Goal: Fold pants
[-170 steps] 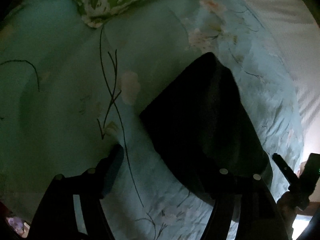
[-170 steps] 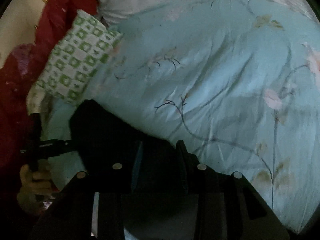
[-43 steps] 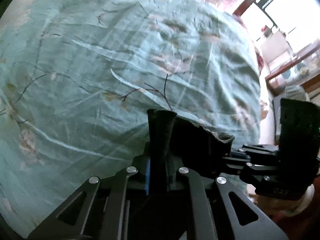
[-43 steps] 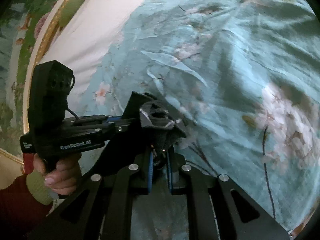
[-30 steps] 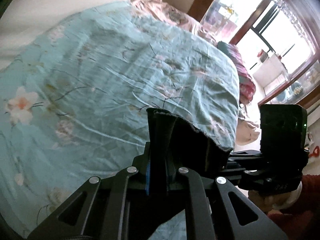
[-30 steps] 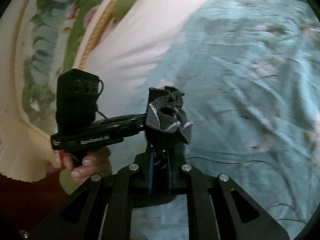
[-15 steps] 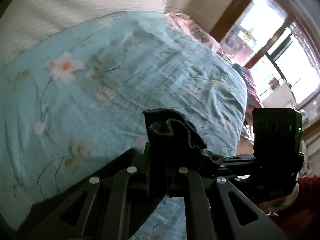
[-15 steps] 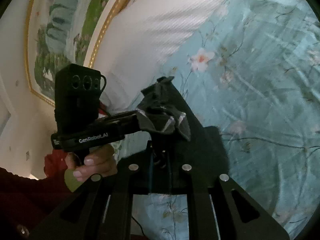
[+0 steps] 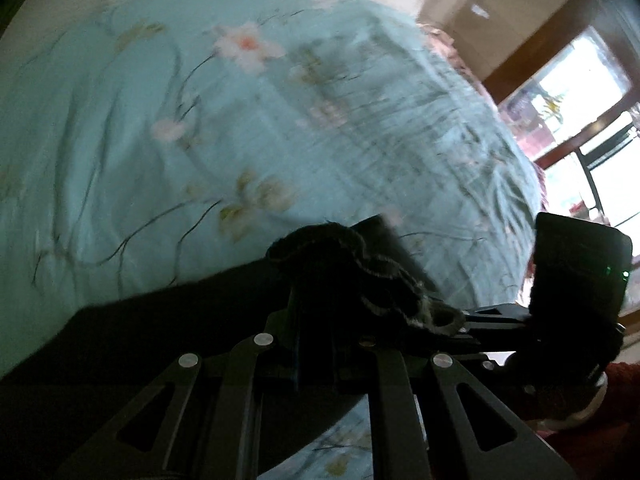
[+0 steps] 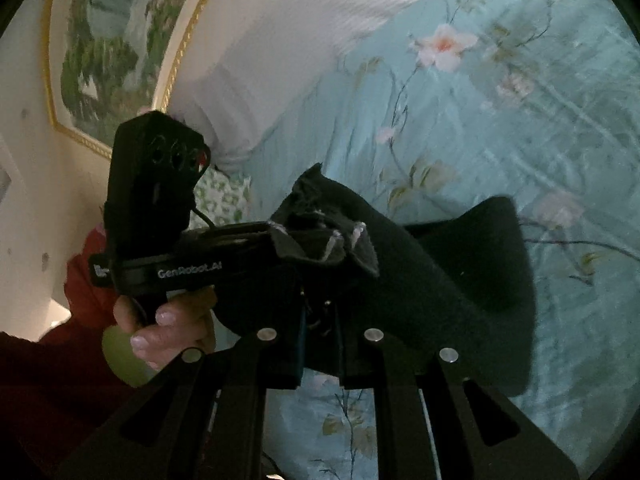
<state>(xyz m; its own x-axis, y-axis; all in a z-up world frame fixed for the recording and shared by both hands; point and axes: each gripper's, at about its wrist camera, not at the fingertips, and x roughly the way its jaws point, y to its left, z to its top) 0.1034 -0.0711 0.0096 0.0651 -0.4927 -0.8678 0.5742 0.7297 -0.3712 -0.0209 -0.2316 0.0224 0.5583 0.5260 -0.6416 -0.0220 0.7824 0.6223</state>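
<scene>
The black pants hang lifted above the bed, bunched at the fingertips. My left gripper is shut on a bunched edge of the pants, and the cloth drapes down to the left. My right gripper is shut on another bunched edge of the pants, which sag to the right over the bedspread. The right gripper's body shows in the left wrist view, close beside the left one. The left gripper's body shows in the right wrist view, held by a hand.
A light blue floral bedspread covers the bed below. A white pillow and a green patterned pillow lie at the head. A framed picture hangs on the wall. A window is at the right.
Both grippers took hold of the pants' edges and lifted them off the bed. Over the last second they have swung toward the head of the bed, and more cloth now hangs below.
</scene>
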